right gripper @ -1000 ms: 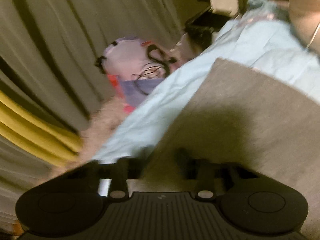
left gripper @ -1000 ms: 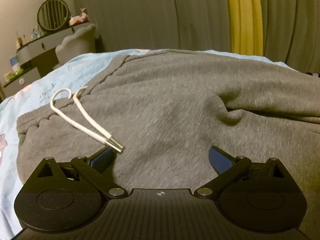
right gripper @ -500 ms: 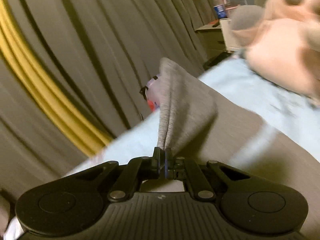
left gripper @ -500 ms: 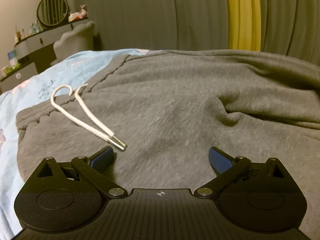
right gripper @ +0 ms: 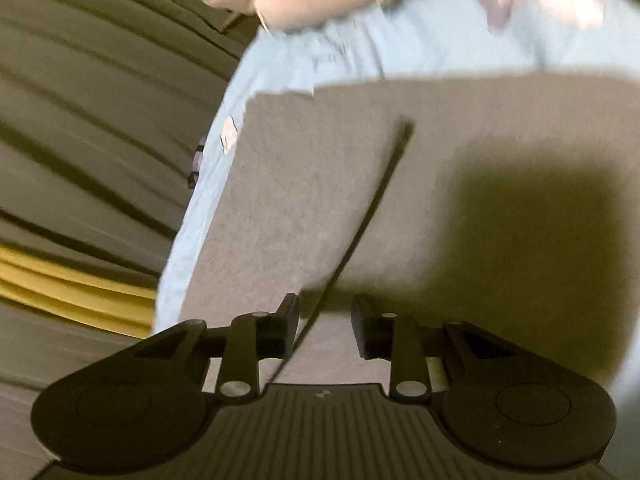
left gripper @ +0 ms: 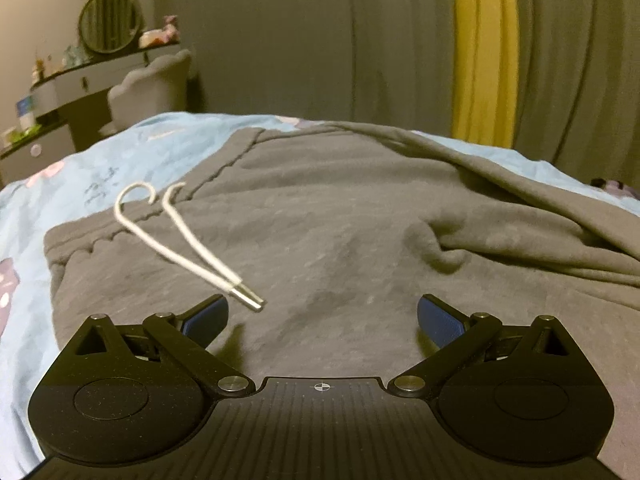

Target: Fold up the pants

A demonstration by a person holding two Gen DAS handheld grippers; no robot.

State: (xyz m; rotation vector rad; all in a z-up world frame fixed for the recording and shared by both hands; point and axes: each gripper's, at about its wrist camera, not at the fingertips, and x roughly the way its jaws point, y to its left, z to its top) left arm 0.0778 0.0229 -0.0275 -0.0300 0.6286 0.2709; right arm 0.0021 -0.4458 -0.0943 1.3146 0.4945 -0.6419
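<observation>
- Light blue bedsheet (left gripper: 132, 152) covering the bed.
- Grey curtain (left gripper: 320, 40) with a yellow stripe (left gripper: 482, 48) beyond the bed's far edge.
- Round mirror (left gripper: 110, 20) on a dresser (left gripper: 68, 80), past the far left corner.
- Grey chair (left gripper: 152, 88) beside it.

Home bedroom: bed with blue sheet (left gripper: 120, 160), vanity desk (left gripper: 72, 80) with round mirror (left gripper: 110, 20), curtains (left gripper: 360, 40)

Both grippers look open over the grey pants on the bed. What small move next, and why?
Probably lower the left gripper and close it on the pants near the waistband, clear of the white drawstring. Its jaws are wide open over flat cloth. The right gripper is also open, holding nothing; the leg end lies flat on the blue sheet.
</observation>
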